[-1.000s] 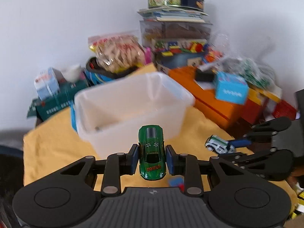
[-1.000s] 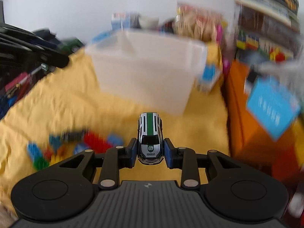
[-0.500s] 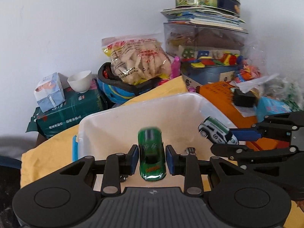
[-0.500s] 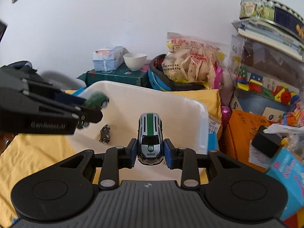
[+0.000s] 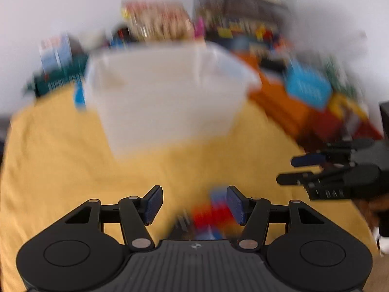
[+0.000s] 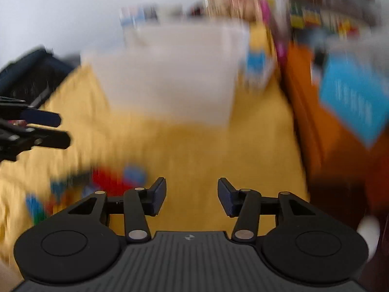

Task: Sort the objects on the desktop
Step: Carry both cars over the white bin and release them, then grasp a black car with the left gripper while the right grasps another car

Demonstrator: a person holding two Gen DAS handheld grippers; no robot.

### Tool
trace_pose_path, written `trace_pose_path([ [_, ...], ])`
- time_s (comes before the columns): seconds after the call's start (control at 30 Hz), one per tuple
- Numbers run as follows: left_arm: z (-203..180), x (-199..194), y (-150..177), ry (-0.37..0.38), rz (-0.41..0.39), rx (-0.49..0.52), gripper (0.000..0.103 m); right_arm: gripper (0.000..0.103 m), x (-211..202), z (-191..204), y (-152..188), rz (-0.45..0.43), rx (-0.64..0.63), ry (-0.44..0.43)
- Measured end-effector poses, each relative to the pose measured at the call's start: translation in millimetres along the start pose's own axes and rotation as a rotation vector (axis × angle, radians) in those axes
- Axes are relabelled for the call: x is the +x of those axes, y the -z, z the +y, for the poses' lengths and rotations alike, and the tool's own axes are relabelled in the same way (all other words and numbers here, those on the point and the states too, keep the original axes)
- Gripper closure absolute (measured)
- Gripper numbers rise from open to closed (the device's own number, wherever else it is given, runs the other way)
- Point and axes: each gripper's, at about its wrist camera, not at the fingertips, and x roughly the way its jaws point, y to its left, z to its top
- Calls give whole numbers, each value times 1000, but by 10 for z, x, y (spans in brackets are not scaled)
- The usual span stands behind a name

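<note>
Currently listed, left to right. Left gripper [image 5: 192, 205]: jaws spread wide, holding nothing, hovering low over the yellow cloth [image 5: 60, 160]. Building bricks [image 5: 211, 214]: a small heap of red and blue pieces on the cloth, near and just beyond the left gripper's fingers [image 5: 153, 204], blurred; in the right wrist view the same heap [image 6: 107, 182] lies to the near left. Handling, as a judgement: light, hard plastic, smooth-sided and likely to slip or scatter if pinched at a corner; best taken one brick at a time across its two flat long sides, with the studs left clear. Plastic tub [image 5: 165, 92]: translucent white, standing on the far middle of the cloth, contents not readable through the blur. Right gripper [image 6: 192, 196]: jaws likewise wide apart and empty, over bare cloth, with the tub [image 6: 170, 77] ahead. Orange box [image 6: 313, 112]: far right, not part of the sorting.
</note>
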Motion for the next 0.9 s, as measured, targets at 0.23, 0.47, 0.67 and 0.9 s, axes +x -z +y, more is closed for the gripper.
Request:
trace_pose_path([
  [0.23, -212, 32, 468, 3, 120, -17, 41, 53, -151, 349, 206, 19, -131, 1],
  [0.47, -384, -70, 717, -7, 155, 44, 41, 68, -250, 623, 389, 33, -233, -84],
  [0.67, -401, -146, 895, -5, 178, 46, 41, 69, -306, 828, 447, 38, -215, -176],
  [0.9, -261, -335, 1041, -12, 168, 33, 41, 74, -62, 935, 391, 54, -41, -263],
])
